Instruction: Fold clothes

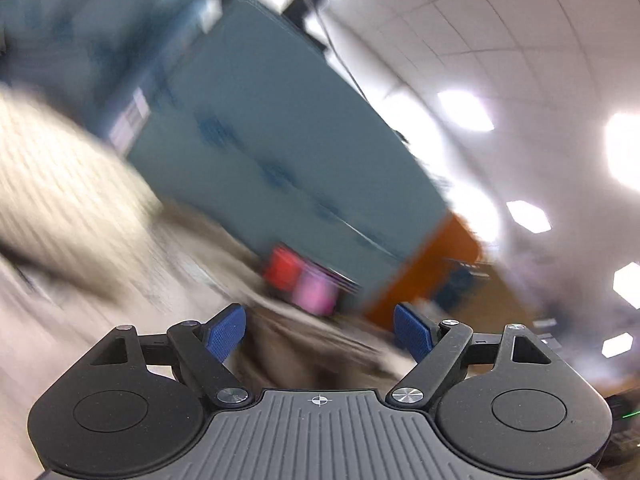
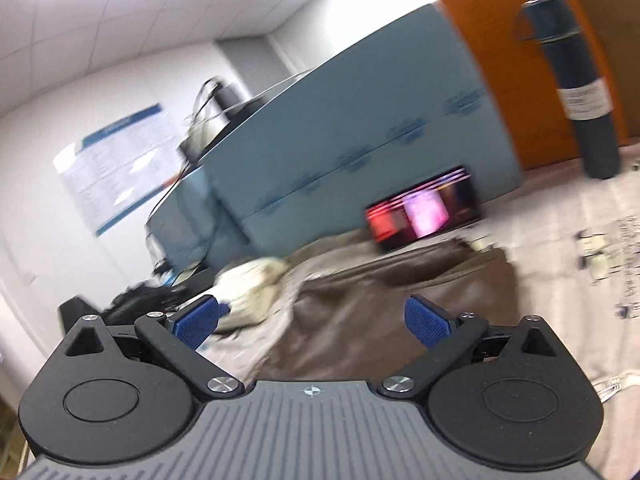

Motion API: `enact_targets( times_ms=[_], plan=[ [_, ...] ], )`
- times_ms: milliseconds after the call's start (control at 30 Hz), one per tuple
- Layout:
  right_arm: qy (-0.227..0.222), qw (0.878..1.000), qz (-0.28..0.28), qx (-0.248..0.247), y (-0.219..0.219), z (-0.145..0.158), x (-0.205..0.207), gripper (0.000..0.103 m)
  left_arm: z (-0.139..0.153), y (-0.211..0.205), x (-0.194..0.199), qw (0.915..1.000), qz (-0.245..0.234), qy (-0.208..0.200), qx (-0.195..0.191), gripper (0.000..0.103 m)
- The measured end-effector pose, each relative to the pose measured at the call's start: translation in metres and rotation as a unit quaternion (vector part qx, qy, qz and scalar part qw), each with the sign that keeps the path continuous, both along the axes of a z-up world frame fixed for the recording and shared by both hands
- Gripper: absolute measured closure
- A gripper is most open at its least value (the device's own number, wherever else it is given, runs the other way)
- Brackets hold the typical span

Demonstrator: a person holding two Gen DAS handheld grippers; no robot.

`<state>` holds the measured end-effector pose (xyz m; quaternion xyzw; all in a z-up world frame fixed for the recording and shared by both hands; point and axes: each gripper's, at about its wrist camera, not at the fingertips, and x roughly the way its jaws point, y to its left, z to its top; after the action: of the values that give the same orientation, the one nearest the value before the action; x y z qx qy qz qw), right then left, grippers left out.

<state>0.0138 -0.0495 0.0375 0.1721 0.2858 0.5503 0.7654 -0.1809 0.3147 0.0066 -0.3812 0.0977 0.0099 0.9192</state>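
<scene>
Both the left gripper (image 1: 319,330) and the right gripper (image 2: 312,318) are held wide open, with nothing between the fingers. The brown garment (image 2: 384,312) lies rumpled on the desk (image 2: 560,280), just ahead of the right gripper. The step is judged an approach; an edge must be pinched next.

One brown leather-look garment (image 2: 384,304), one crumpled cream cloth (image 2: 252,284), one dark cylindrical bottle (image 2: 576,88), two big blue boxes (image 2: 360,120).

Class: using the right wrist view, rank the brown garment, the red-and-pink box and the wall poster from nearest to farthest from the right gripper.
1. Brown garment, just ahead of the open right gripper.
2. Red-and-pink box, behind it, against the blue panel.
3. Wall poster, far left.
</scene>
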Motion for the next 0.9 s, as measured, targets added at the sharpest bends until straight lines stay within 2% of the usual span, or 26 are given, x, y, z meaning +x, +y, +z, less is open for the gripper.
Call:
enact_targets(
  times_ms=[67, 133, 233, 400, 567, 667, 733, 767, 800, 833, 867, 900],
  plan=[
    [0.009, 1.0, -0.018, 0.006, -0.007, -0.007, 0.01, 0.003, -0.003, -0.006, 0.009, 0.9984, -0.04, 0.005, -0.039, 0.014],
    [0.039, 0.999, -0.019, 0.002, -0.008, -0.014, 0.021, 0.003, -0.002, -0.015, 0.015, 0.9976, -0.053, 0.024, -0.039, 0.013],
    [0.066, 0.998, -0.017, -0.004, -0.009, -0.023, 0.03, 0.003, -0.004, -0.022, 0.021, 0.9965, -0.058, 0.044, -0.04, 0.011],
    [0.106, 0.994, 0.001, -0.009, -0.011, -0.035, 0.037, 0.003, -0.022, -0.023, 0.025, 0.9923, -0.056, 0.072, -0.084, 0.008],
    [0.131, 0.991, 0.027, -0.002, -0.01, -0.041, 0.038, 0.003, -0.024, -0.038, 0.038, 0.9894, -0.077, 0.111, -0.054, 0.008],
    [0.138, 0.99, 0.026, -0.006, -0.009, -0.046, 0.038, 0.003, -0.026, -0.054, 0.051, 0.9855, -0.075, 0.152, -0.009, 0.008],
    [0.137, 0.99, 0.024, -0.011, -0.007, -0.049, 0.037, 0.003, -0.023, -0.064, 0.056, 0.9849, -0.068, 0.156, 0.03, 0.009],
    [0.137, 0.99, 0.022, -0.011, -0.007, -0.049, 0.037, 0.003, -0.022, -0.069, 0.057, 0.9846, -0.065, 0.154, 0.05, 0.023],
    [0.138, 0.99, 0.02, -0.01, -0.007, -0.05, 0.036, 0.003, -0.02, -0.077, 0.058, 0.9831, -0.06, 0.15, 0.085, 0.057],
    [0.137, 0.99, 0.018, -0.008, -0.008, -0.05, 0.036, 0.003, -0.018, -0.086, 0.057, 0.9783, -0.049, 0.15, 0.135, 0.07],
    [0.136, 0.991, 0.016, -0.005, -0.009, -0.049, 0.035, 0.003, -0.016, -0.095, 0.056, 0.972, -0.041, 0.146, 0.18, 0.088],
    [0.134, 0.991, 0.014, -0.003, -0.01, -0.049, 0.035, 0.003, -0.014, -0.101, 0.053, 0.9683, -0.04, 0.134, 0.207, 0.092]
  ],
)
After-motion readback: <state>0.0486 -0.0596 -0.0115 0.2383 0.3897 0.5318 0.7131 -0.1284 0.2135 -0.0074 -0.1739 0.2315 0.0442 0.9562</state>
